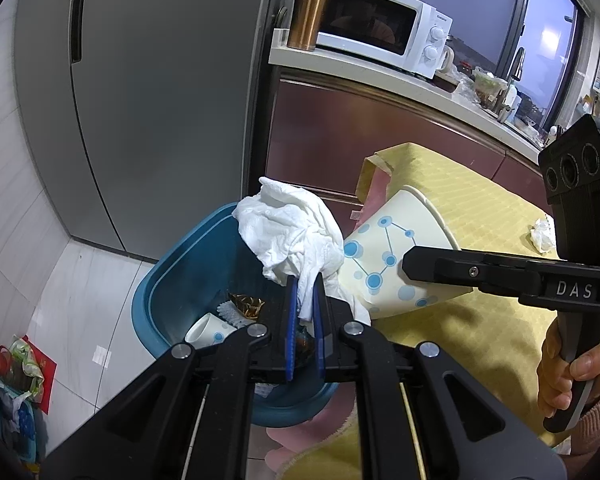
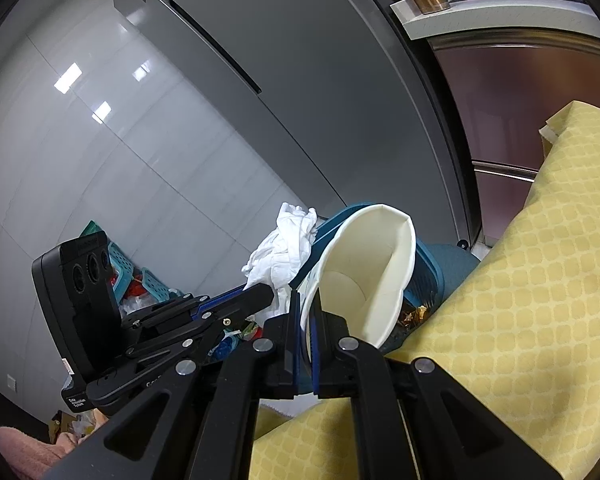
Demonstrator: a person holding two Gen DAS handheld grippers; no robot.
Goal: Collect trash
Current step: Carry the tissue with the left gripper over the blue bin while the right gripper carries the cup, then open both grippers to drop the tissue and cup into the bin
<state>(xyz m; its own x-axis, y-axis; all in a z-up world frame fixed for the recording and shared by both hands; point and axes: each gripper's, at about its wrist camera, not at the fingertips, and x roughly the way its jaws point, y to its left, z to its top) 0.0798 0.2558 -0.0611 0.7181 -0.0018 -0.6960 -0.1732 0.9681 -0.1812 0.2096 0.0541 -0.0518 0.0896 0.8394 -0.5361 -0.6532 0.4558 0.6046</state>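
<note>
Left gripper (image 1: 305, 288) is clamped on a crumpled white tissue (image 1: 290, 232), pinched near its lower edge between the blue pads, the rest of it bunching up above the fingertips. It hangs over the blue bin (image 1: 180, 264), which stands on the tiled floor (image 1: 80, 300) just beside the table edge. Inside the bin: a small white cup with blue dots (image 1: 210, 330) on its side, a gold wrapper (image 1: 246, 305) and a white frilly paper (image 1: 228, 314) (type unclear).

Right gripper (image 2: 309, 312) is closed tight on the wall of a paper cup (image 2: 364, 276), one pad inside the rim, one outside. The cup is tilted, mouth up and toward the right wrist camera, inside empty. In the left wrist view the same cup (image 1: 392, 256) shows its pale yellow side with blue dots and lines, held at the table edge next to the bin, touching the tissue or just behind it (cannot tell which). The right gripper's finger (image 1: 440, 266) crosses in front of the cup there, and a hand (image 1: 572, 364) grips its handle at lower right.

The table has a yellow checked cloth (image 1: 460, 208). One more white crumpled scrap (image 1: 542, 234) lies on it, well apart from the bin.

Behind: grey fridge (image 1: 160, 100), counter with white microwave (image 1: 380, 28) and copper tumbler (image 1: 310, 12).
</note>
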